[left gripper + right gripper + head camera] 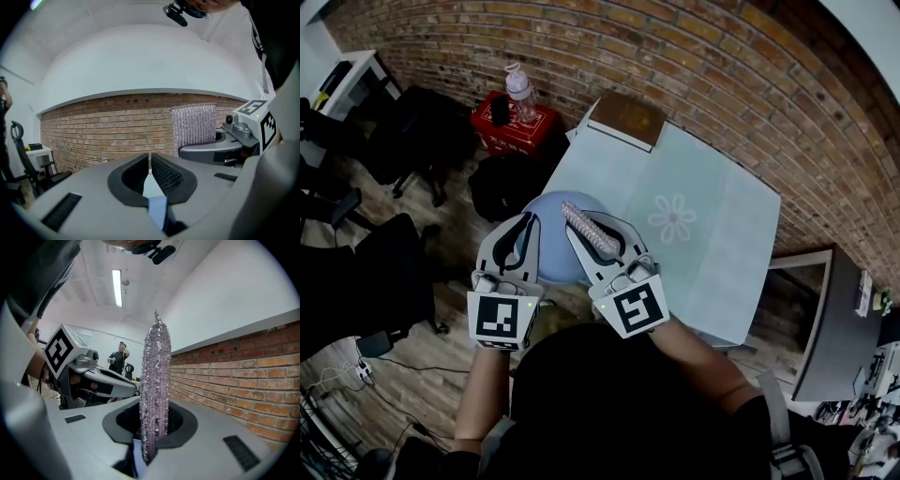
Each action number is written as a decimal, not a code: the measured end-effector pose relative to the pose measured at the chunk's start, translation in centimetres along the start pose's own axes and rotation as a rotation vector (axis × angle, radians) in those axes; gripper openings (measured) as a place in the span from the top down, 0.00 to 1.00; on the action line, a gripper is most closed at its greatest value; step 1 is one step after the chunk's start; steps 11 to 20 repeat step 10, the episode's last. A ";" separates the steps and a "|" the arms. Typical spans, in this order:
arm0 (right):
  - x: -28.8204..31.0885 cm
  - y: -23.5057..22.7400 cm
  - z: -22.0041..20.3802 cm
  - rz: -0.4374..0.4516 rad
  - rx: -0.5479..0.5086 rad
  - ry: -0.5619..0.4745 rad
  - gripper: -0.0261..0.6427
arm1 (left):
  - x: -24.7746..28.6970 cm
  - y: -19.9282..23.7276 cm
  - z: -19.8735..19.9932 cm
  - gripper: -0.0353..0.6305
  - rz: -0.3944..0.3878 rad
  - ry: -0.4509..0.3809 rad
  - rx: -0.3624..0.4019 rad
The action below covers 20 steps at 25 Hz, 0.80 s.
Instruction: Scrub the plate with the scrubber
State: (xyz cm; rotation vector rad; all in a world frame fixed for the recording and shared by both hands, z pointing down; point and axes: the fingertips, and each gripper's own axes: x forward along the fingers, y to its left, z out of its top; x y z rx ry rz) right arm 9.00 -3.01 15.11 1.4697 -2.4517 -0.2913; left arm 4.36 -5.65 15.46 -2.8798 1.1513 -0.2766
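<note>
A red brick wall (581, 56) ran behind the pale blue tabletop (722, 272), and white plaster (140, 70) rose above the brick. The floor (441, 347) was of wooden boards. Black office chairs (422, 131) stood at the left, near a white desk (352, 75). Beside them a red crate (511, 131) carried a clear bottle (520, 92). A dark cabinet (830, 328) stood just right of the tabletop. A long ceiling lamp (117, 288) was lit, and far off stood what seemed to be a person (119, 357).
</note>
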 end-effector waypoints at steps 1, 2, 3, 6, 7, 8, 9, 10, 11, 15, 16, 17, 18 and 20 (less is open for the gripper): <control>0.0 0.0 0.0 0.006 -0.001 -0.002 0.83 | 0.1 -0.1 0.2 0.90 0.007 -0.002 0.000; 0.0 -0.1 0.1 0.014 -0.001 -0.005 0.83 | 0.1 -0.1 0.4 0.90 0.016 -0.005 -0.002; 0.0 -0.1 0.1 0.024 -0.002 -0.009 0.83 | 0.1 -0.2 0.6 0.90 0.025 -0.008 -0.003; 0.3 -0.4 0.0 0.048 0.000 -0.018 0.83 | 0.4 -0.2 1.0 0.90 0.047 -0.007 0.002; 0.5 -0.5 -0.1 0.052 0.000 -0.021 0.83 | 0.5 -0.2 1.0 0.90 0.053 -0.005 0.002; 0.6 -0.7 -0.1 0.056 -0.001 -0.025 0.83 | 0.7 -0.2 1.0 0.90 0.058 -0.004 0.003; 0.7 -0.8 -0.1 0.060 0.000 -0.029 0.83 | 0.9 -0.2 1.0 0.90 0.064 -0.003 0.003; 0.8 -1.0 -0.1 0.065 0.000 -0.034 0.83 | 1.0 -0.2 1.1 0.90 0.069 -0.002 0.002; 0.8 -1.0 -0.1 0.065 0.000 -0.034 0.83 | 1.0 -0.2 1.1 0.90 0.069 -0.002 0.002; 0.8 -1.0 -0.1 0.065 0.000 -0.034 0.83 | 1.0 -0.2 1.1 0.90 0.069 -0.002 0.002; 0.8 -1.0 -0.1 0.065 0.000 -0.034 0.83 | 1.0 -0.2 1.1 0.90 0.069 -0.002 0.002; 0.8 -1.0 -0.1 0.065 0.000 -0.034 0.83 | 1.0 -0.2 1.1 0.90 0.069 -0.002 0.002; 0.8 -1.0 -0.1 0.065 0.000 -0.034 0.83 | 1.0 -0.2 1.1 0.90 0.069 -0.002 0.002; 0.8 -1.0 -0.1 0.065 0.000 -0.034 0.83 | 1.0 -0.2 1.1 0.90 0.069 -0.002 0.002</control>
